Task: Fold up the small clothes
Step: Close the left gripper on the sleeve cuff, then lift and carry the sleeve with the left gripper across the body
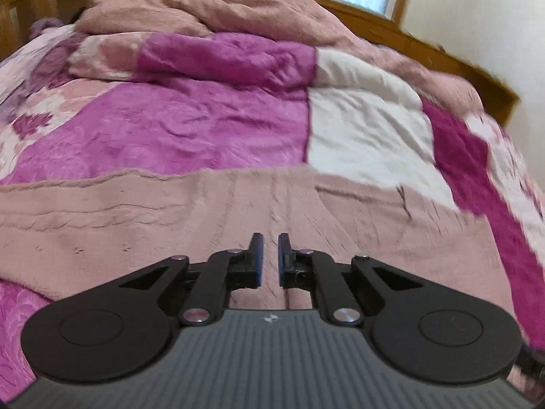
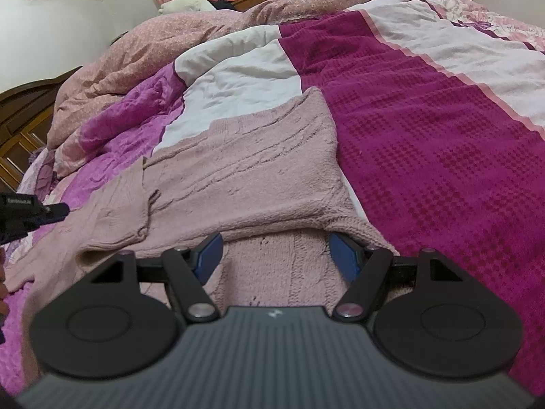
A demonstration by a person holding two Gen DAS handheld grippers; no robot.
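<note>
Two grippers over one pink knitted sweater [image 2: 245,167], spread flat on the purple-and-white quilt [image 2: 425,143]. Left gripper [image 1: 270,259]: pads nearly together, a narrow gap showing, nothing clamped, sweater beneath. Right gripper [image 2: 277,255]: jaws spread wide at the sweater's near hem, fabric lying between them, not pinched.
</note>
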